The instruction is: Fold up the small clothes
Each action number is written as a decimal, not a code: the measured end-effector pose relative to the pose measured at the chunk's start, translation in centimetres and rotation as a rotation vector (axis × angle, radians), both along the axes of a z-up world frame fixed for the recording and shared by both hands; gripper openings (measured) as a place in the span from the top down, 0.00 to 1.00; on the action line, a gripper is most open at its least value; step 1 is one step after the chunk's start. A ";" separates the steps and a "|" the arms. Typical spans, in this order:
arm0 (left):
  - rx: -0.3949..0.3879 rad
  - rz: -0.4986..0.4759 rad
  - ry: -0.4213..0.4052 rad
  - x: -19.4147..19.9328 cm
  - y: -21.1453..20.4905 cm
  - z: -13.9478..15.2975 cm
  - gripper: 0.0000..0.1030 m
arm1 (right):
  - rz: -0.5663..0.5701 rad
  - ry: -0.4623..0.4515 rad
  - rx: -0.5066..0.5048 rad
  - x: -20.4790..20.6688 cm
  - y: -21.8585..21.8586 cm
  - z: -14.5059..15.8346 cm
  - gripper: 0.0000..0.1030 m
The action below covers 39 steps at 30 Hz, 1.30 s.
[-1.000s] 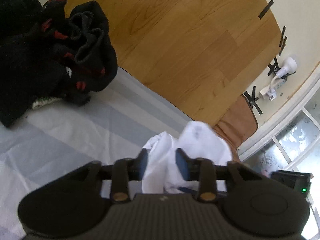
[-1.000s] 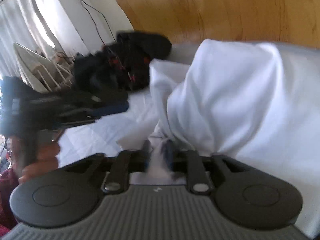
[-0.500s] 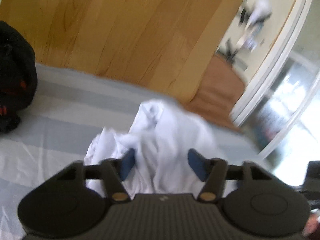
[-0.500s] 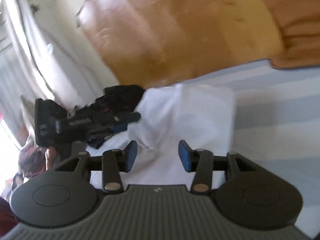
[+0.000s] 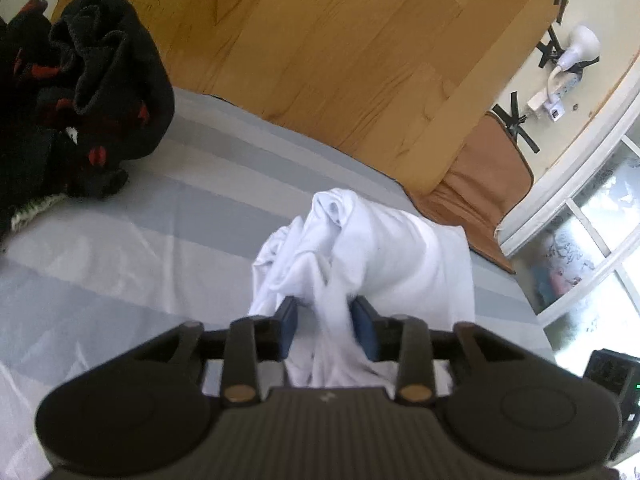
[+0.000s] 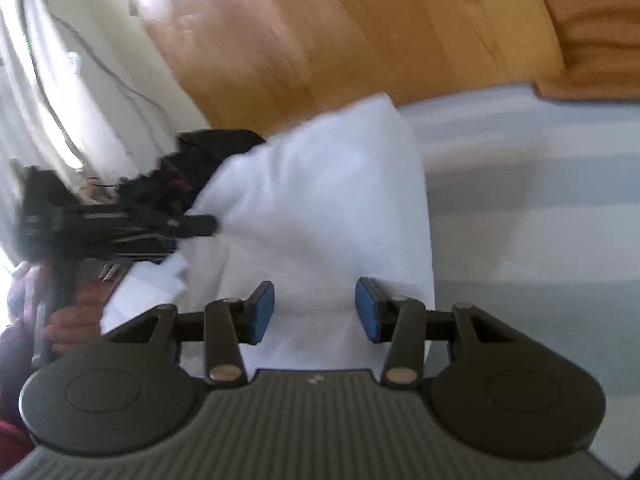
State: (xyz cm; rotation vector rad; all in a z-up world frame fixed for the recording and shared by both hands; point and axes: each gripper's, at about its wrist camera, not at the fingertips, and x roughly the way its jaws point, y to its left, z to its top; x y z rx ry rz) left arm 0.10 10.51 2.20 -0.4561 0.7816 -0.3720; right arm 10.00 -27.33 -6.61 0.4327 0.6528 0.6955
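Note:
A white garment (image 5: 392,256) lies bunched on the grey striped sheet (image 5: 120,248). My left gripper (image 5: 326,326) has a fold of the white cloth between its blue pads, with a gap still showing beside the left pad. In the right wrist view the white garment (image 6: 320,208) spreads out in front of my right gripper (image 6: 314,312), which is open over its near edge and holds nothing. The left gripper (image 6: 192,226) shows there at the garment's left side, in a hand.
A pile of black and red clothes (image 5: 68,80) lies at the sheet's far left and shows in the right wrist view (image 6: 192,164). Beyond the sheet are wooden floor (image 5: 320,40), a brown mat (image 5: 488,168) and a window (image 5: 592,240).
My right gripper let go of the white garment and opened, then drew back. My left gripper opened wide, then narrowed around a fold of the cloth.

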 end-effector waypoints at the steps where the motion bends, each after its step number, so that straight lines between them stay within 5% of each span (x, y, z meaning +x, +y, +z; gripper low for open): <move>1: 0.013 -0.006 -0.018 -0.5 -0.4 0.5 0.61 | -0.004 0.012 0.019 0.1 -0.3 -0.1 0.53; 4: 0.013 -0.083 -0.102 -3.1 -1.6 1.8 0.39 | -0.004 0.033 0.062 0.0 -1.1 -0.4 0.53; 6: 0.044 -0.129 -0.131 -4.6 -2.7 2.0 0.36 | -0.007 0.041 0.083 0.1 -1.4 -0.6 0.53; 9: 0.123 -0.169 -0.100 -5.2 -4.6 1.0 0.47 | -0.011 0.043 0.095 -0.1 -1.4 -0.7 0.53; 10: 0.140 -0.180 -0.070 -5.1 -5.0 0.3 0.71 | -0.011 0.044 0.095 0.0 -1.3 -0.6 0.53; 12: 0.181 -0.191 -0.021 -4.9 -5.5 -0.9 0.91 | -0.007 0.043 0.106 -0.1 -1.5 -0.2 0.52; 19: 0.058 -0.134 -0.049 -4.6 -0.1 1.0 0.92 | -0.021 -0.019 0.109 -2.2 -4.0 0.7 0.52; 23: 0.108 -0.143 0.016 -3.3 -0.8 -0.5 0.90 | -0.023 0.017 -0.031 -2.9 -2.4 -0.8 0.53; 26: 0.132 -0.147 0.063 -2.4 -1.1 -1.4 0.85 | -0.024 0.037 -0.005 -2.7 -3.0 -0.2 0.52; 27: 0.131 -0.148 0.056 -2.4 -0.9 -0.8 0.80 | -0.031 0.032 0.012 -2.8 -3.4 0.0 0.52; 30: 0.140 -0.086 -0.057 -3.2 0.5 1.6 0.47 | -0.062 -0.030 0.029 -2.7 -4.6 1.2 0.52; 35: 0.030 -0.091 -0.206 -2.0 0.4 4.9 0.54 | -0.052 -0.154 0.012 -0.2 -2.4 4.2 0.53; 39: 0.071 -0.159 -0.259 0.8 -3.1 5.3 0.78 | -0.023 -0.191 -0.010 3.5 0.7 5.4 0.57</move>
